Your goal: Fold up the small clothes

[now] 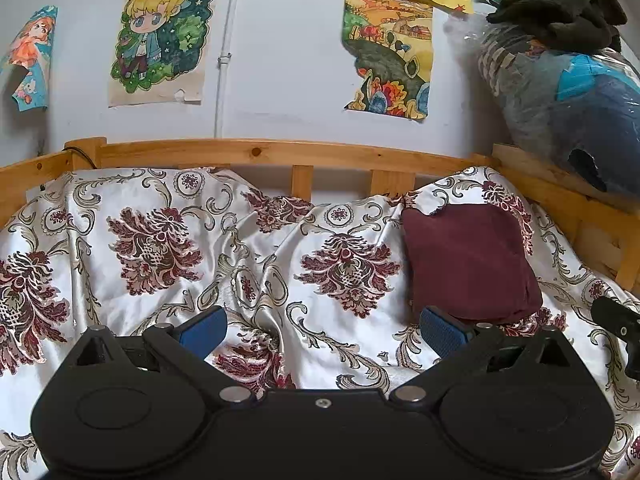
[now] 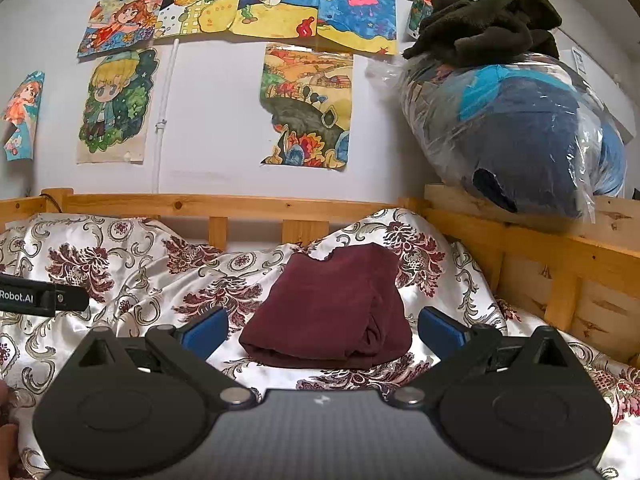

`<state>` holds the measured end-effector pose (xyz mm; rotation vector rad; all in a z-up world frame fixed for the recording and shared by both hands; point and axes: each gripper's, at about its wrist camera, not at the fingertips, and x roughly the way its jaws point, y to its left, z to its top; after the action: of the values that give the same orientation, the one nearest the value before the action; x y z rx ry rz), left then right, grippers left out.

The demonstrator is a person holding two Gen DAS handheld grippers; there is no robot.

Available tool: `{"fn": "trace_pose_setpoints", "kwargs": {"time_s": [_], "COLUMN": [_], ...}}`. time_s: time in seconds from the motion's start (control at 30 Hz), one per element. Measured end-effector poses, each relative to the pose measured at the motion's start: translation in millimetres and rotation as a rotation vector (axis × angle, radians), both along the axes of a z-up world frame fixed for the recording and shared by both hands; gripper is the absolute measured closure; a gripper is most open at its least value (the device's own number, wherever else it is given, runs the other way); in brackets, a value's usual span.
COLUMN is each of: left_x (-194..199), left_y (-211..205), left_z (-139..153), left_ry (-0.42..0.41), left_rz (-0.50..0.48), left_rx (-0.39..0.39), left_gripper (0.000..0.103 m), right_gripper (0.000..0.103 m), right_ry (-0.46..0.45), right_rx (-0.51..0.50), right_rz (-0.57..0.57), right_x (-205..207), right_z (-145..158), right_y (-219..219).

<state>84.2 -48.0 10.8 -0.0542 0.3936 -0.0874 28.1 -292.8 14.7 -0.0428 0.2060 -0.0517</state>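
Right wrist view puts the folded maroon garment (image 2: 326, 312) dead ahead of the spread, empty right gripper (image 2: 323, 330); the left gripper (image 1: 323, 330), likewise spread, sits off to its left.

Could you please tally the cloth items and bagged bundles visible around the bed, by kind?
Folded maroon garment: 1
Dark crumpled garment on top of the bag: 1
Clear plastic bag of blue bedding: 1
Floral satin bedspread: 1
Total: 4
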Motion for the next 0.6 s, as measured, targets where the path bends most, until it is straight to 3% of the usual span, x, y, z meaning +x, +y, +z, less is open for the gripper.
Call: {"fn": "trace_pose_setpoints", "kwargs": {"time_s": [0.6], "left_x": [-0.7], "left_y": [3.3], "left_z": [4.5], "left_ry": [0.002], "left_rz": [0.006], "left_rx": [-0.016], "left_gripper": [0.001], "right_gripper": [0.000], "right_ry": [0.010], "right_rx": [-0.008], "right_rz": [-0.015], "right_x": [1.6], "right_z": [-1.0], "right_y": [-0.8]}}
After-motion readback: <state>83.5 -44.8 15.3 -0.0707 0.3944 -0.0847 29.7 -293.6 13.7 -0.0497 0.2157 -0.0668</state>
